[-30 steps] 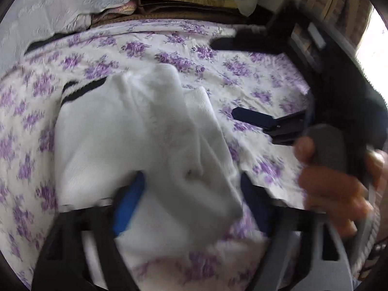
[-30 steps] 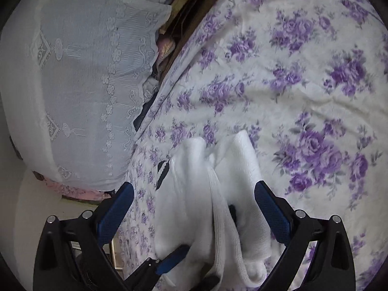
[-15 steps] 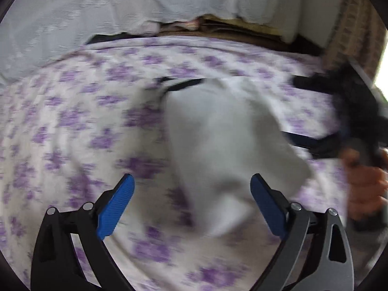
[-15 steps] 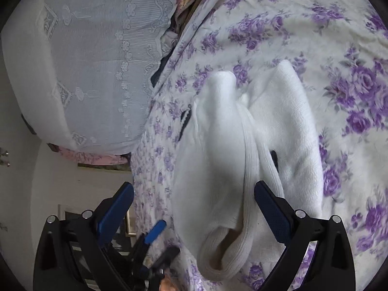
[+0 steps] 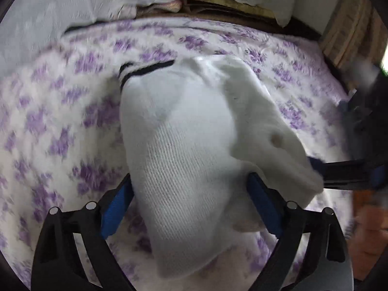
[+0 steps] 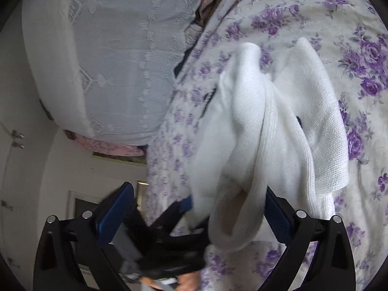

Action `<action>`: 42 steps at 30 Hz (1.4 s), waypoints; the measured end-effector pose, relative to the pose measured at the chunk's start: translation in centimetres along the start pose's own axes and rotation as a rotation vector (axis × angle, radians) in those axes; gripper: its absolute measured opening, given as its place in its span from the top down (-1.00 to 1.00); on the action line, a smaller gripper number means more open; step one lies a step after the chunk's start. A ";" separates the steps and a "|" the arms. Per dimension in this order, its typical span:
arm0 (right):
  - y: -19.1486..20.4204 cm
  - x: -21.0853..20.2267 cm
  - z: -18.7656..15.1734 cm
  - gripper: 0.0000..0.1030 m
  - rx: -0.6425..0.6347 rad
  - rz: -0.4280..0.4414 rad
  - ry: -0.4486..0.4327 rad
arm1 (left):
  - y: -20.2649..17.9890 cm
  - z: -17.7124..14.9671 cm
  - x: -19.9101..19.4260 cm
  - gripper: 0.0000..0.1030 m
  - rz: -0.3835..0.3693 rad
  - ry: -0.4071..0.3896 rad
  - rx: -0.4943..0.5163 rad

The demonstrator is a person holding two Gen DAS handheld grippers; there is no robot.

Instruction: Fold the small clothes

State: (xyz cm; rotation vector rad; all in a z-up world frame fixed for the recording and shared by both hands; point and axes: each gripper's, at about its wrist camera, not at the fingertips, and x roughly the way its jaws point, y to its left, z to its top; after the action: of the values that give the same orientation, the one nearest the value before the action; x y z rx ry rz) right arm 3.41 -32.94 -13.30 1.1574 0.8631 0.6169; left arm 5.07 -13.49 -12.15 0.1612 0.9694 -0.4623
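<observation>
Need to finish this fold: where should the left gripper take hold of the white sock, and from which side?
Probably the near rounded end of the white sock, coming from above and the near side. That end already lies between the open left gripper pads, narrow enough to span, and flat on the floral bedsheet. The striped cuff is at the far end, so pinching here should let it fold toward the cuff.

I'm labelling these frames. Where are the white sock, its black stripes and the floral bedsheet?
white sock (image 5: 184, 160): left wrist view, on its ribbed knit middle.
black stripes (image 5: 148, 69): left wrist view, on the upper stripe at the sock's far end.
floral bedsheet (image 6: 315, 12): right wrist view, on bare printed fabric.
</observation>
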 end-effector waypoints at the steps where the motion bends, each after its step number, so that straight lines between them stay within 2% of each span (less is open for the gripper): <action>1: -0.1 -0.5 0.1 -0.93 0.006 0.007 -0.003 | -0.8 0.2 0.1 -0.75 0.006 -0.006 0.011; 5: -1.2 -1.1 0.3 -0.93 0.045 -0.021 -0.017 | -3.8 0.9 -0.7 -0.74 0.031 -0.038 0.087; 8: -2.8 -1.3 0.6 -0.93 0.117 0.006 -0.010 | -5.3 0.9 -0.9 -0.75 0.106 -0.042 0.153; 9: -3.4 -1.3 0.6 -0.93 0.140 0.018 -0.007 | -5.0 0.8 -1.1 -0.75 0.116 -0.037 0.136; 13: -4.5 -0.6 0.6 -0.93 0.185 0.036 0.007 | -2.2 0.5 -3.4 -0.74 0.059 -0.075 0.033; 15: -4.6 -0.1 0.4 -0.93 0.192 0.043 0.017 | -1.7 0.8 -4.8 -0.75 0.073 -0.117 0.028; 17: -4.7 0.2 0.2 -0.93 0.196 0.047 0.024 | -1.8 1.7 -5.1 -0.76 0.080 -0.120 0.034; 20: -4.7 0.2 0.0 -0.93 0.200 0.076 0.017 | -2.4 3.5 -2.4 -0.77 0.036 -0.013 0.049; 22: -4.9 0.1 0.1 -0.93 0.224 0.123 0.010 | -3.0 3.6 -1.1 -0.78 0.099 -0.001 0.060; 25: -4.9 -0.6 0.1 -0.93 0.237 0.167 0.001 | -5.3 3.0 -0.1 -0.78 0.161 -0.009 0.140; 28: -4.4 -1.8 0.0 -0.93 0.224 0.134 -0.028 | -7.0 2.6 -0.2 -0.76 0.201 -0.034 0.201; 32: -3.5 -3.6 -0.2 -0.93 0.187 0.145 -0.067 | -7.7 3.2 -1.0 -0.71 0.149 -0.050 0.194; 34: -3.8 -3.5 -0.1 -0.93 0.189 0.126 -0.059 | -7.9 3.1 -0.5 -0.73 0.159 -0.037 0.204; 37: -7.3 -2.6 -0.2 -0.93 0.345 0.099 -0.052 | -8.4 1.6 1.9 -0.92 0.232 0.008 0.275; 39: -8.3 -2.9 -0.2 -0.93 0.397 0.123 -0.073 | -8.9 0.2 2.0 -0.91 0.262 -0.025 0.324; 40: -8.1 -3.3 -0.1 -0.93 0.385 0.123 -0.084 | -8.8 -0.1 1.5 -0.91 0.258 -0.039 0.332; 42: -6.6 -4.5 0.1 -0.93 0.309 0.094 -0.138 | -8.1 -0.4 -0.1 -0.91 0.202 -0.056 0.306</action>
State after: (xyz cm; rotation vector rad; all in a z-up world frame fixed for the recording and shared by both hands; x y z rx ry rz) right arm 1.02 -38.58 -18.45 1.5088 0.8066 0.4834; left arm 1.12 -20.55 -11.71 0.5154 0.8135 -0.4243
